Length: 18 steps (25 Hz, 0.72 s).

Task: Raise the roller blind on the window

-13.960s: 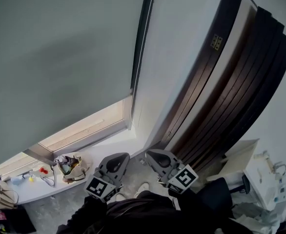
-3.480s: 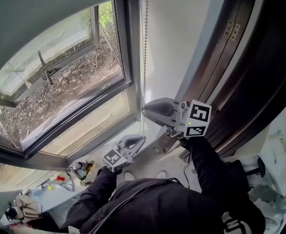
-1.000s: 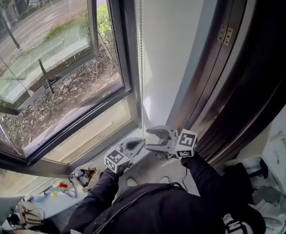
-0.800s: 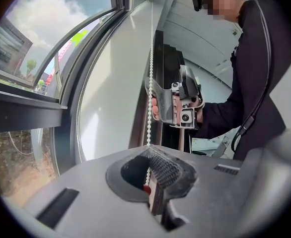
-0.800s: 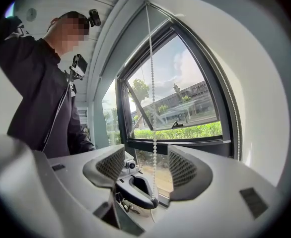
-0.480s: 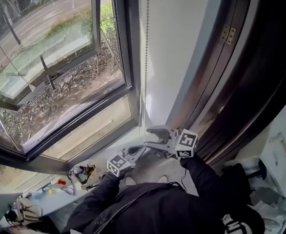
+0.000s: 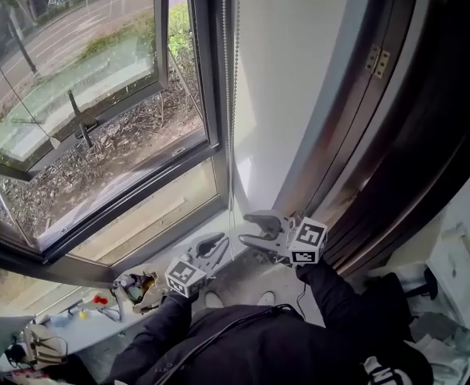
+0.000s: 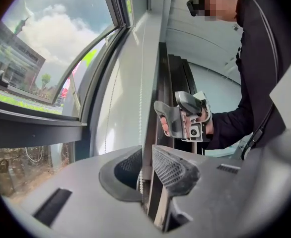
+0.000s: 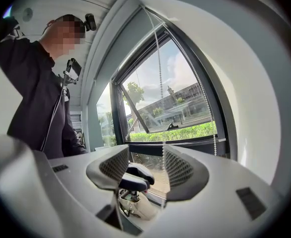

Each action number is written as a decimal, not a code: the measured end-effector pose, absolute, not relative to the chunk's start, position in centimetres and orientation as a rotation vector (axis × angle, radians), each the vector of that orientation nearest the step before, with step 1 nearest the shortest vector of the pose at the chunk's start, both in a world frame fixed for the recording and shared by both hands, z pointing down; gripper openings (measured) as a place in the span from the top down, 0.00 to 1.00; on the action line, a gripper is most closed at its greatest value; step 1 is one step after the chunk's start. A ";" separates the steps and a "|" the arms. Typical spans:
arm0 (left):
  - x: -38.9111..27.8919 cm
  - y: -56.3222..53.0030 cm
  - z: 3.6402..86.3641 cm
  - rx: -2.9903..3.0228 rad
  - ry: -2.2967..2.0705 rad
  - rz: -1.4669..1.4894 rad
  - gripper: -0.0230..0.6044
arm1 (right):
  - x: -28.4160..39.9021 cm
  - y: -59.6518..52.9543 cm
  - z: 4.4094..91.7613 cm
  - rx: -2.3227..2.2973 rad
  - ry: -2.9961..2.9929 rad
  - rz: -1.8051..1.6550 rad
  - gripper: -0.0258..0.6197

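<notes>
On the left gripper [image 8: 146, 158] the fingers [image 8: 171, 168] have just been eased slightly apart, the bead chain [image 8: 140, 114] loose between them; on the right gripper [image 9: 146, 161] they stand wide and have been closing around it. The roller blind is out of sight past 12 o'clock, above the bared window [image 7: 99, 95]. With neither grip tight, the chain might run back and the blind drop.

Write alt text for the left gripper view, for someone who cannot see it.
The jaws of the left gripper, which have just been opening, stand slightly apart around a white bead chain hanging down the wall beside the window. Beyond, a person in a dark sleeve holds the right gripper, whose open jaws have just been closing.
</notes>
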State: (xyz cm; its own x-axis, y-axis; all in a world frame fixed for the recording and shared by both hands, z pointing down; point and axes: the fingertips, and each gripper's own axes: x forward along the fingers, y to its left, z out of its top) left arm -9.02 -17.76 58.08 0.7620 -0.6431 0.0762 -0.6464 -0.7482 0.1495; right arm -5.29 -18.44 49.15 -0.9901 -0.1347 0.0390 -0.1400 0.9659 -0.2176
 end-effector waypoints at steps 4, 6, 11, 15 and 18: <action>-10.9 -18.2 55.5 2.787 -1.111 -0.043 0.87 | -5.5 -18.6 49.1 0.232 -3.103 0.345 0.65; -11.2 -18.0 54.4 2.798 -1.110 -0.054 0.87 | -5.6 -18.8 48.9 0.255 -3.118 0.331 0.73; -11.3 -17.4 52.4 2.798 -1.122 -0.107 0.88 | -5.7 -19.2 48.7 0.325 -3.142 0.330 0.87; -11.3 -17.2 51.1 2.741 -1.152 -0.135 0.95 | -5.7 -19.3 48.8 0.421 -3.135 0.342 0.94; -11.0 -16.8 50.4 2.740 -1.150 -0.124 0.95 | -6.2 -18.6 49.3 0.449 -3.101 0.349 0.95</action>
State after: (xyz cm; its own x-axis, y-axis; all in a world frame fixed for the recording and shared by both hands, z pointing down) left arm -11.01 -16.79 50.45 0.6996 -0.7144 -0.0120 -0.7004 -0.6891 0.1860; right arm -6.25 -18.58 49.34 -0.9594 -0.2813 0.0208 -0.2788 0.9350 -0.2192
